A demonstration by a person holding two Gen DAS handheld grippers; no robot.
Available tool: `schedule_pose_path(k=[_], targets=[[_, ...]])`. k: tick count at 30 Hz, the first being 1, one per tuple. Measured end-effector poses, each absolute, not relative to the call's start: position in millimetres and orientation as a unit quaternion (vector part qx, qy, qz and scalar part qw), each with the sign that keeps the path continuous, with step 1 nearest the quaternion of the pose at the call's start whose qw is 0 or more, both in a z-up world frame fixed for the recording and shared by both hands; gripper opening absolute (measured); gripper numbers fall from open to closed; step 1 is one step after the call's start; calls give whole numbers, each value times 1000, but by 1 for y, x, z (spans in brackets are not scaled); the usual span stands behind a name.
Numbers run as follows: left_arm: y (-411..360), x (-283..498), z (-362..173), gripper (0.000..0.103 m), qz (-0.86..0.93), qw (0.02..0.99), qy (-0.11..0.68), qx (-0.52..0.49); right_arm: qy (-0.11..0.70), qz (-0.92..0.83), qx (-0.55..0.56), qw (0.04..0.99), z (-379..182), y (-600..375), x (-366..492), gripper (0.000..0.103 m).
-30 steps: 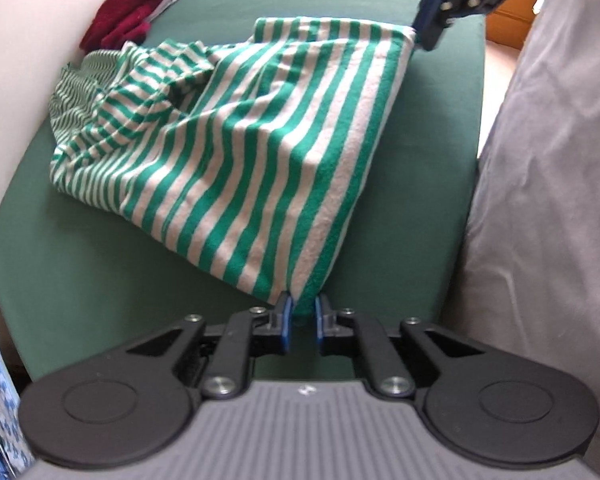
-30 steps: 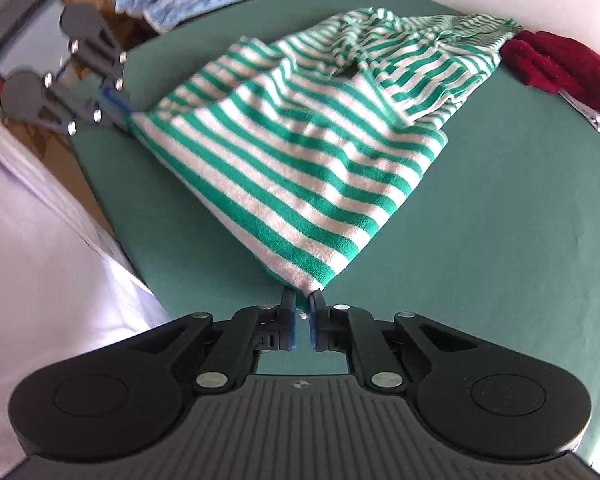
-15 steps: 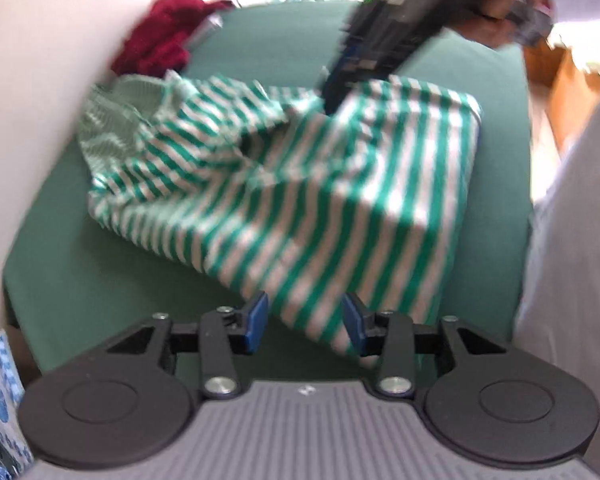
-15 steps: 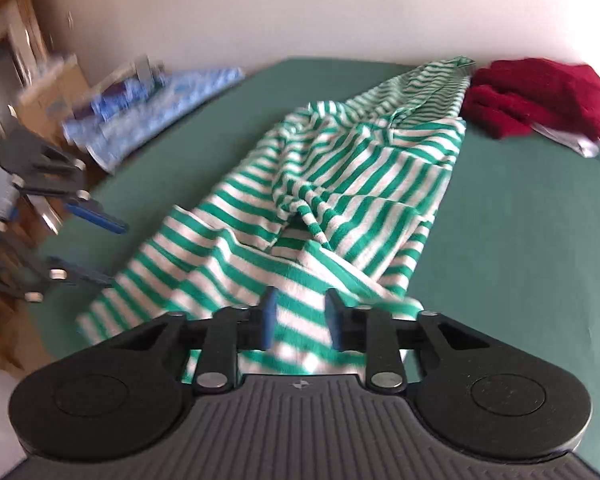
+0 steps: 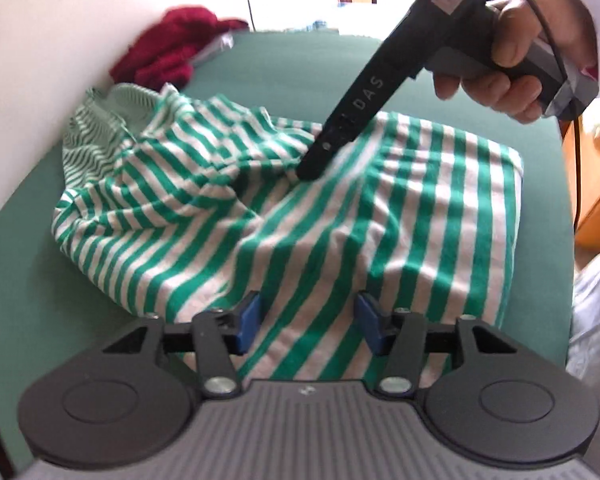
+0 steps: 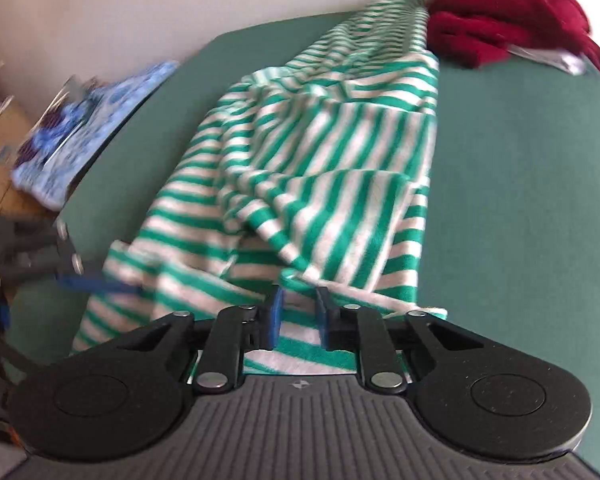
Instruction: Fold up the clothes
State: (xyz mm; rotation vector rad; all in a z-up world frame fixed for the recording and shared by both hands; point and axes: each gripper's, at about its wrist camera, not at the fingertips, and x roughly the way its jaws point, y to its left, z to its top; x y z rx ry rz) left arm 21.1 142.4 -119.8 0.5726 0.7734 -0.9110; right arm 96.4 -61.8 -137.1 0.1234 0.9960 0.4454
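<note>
Green-and-white striped shirt lies bunched and partly folded on the green table, its far end up near the wall beside a dark red garment. My left gripper hovers over the near edge of the shirt, jaws opening, blue pads wide apart with striped cloth showing between them but not pinched, so it's released. My right gripper sits low over the shirt's other end; jaws closing, gap narrow, a fold of striped fabric lies right at the fingertips and cloth shows between the pads, but the pads don't look pressed on it, so I call it not clamped. In the left wrist view the right gripper comes down slanted from the upper right, tip on the middle of the shirt, held by a hand in a white sleeve. In the right wrist view the left gripper shows blurred at the left edge, a blue finger on the shirt's edge. Blue patterned cloth lies off the table's far left side on a cardboard box. Red garment touches the shirt's far end.
</note>
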Motion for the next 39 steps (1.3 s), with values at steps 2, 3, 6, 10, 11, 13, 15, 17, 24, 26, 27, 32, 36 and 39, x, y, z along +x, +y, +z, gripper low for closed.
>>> schedule_pose_path(k=[2, 3, 6, 10, 11, 13, 15, 17, 24, 26, 27, 32, 36, 39], targets=[[149, 29, -116, 56, -431, 781, 377, 249, 488, 197, 73, 847, -127, -65, 103, 16], [153, 32, -107, 54, -437, 781, 371, 248, 491, 191, 75, 846, -119, -67, 105, 18], [163, 46, -78, 63, -448, 780, 357, 253, 492, 201, 97, 842, -88, -78, 116, 20], [163, 92, -38, 70, -445, 774, 362, 269, 533, 193, 72, 821, -52, -80, 162, 20], [161, 104, -28, 70, -442, 774, 361, 274, 530, 190, 72, 823, -37, -80, 177, 20], [150, 129, -16, 70, -421, 792, 342, 280, 513, 182, 75, 836, -5, -81, 212, 21], [135, 156, -8, 70, -394, 814, 324, 279, 482, 168, 79, 856, 25, -82, 252, 28], [118, 187, -11, 71, -376, 830, 331, 245, 454, 155, 77, 874, 46, -81, 296, 35], [62, 238, -63, 86, -276, 888, 313, 191, 418, 80, 50, 904, 18, -63, 425, 49], [47, 243, -80, 87, -236, 901, 293, 215, 431, 58, 50, 899, -10, -58, 451, 49], [43, 247, -87, 89, -225, 905, 287, 219, 441, 49, 54, 895, -24, -57, 463, 49], [41, 274, -110, 92, -171, 907, 337, 183, 454, 47, 72, 887, -70, -39, 512, 54], [46, 297, -119, 93, -126, 910, 374, 130, 454, 59, 35, 888, -93, -17, 529, 58], [43, 303, -121, 96, -120, 914, 371, 110, 445, 36, 46, 894, -106, -17, 535, 55]])
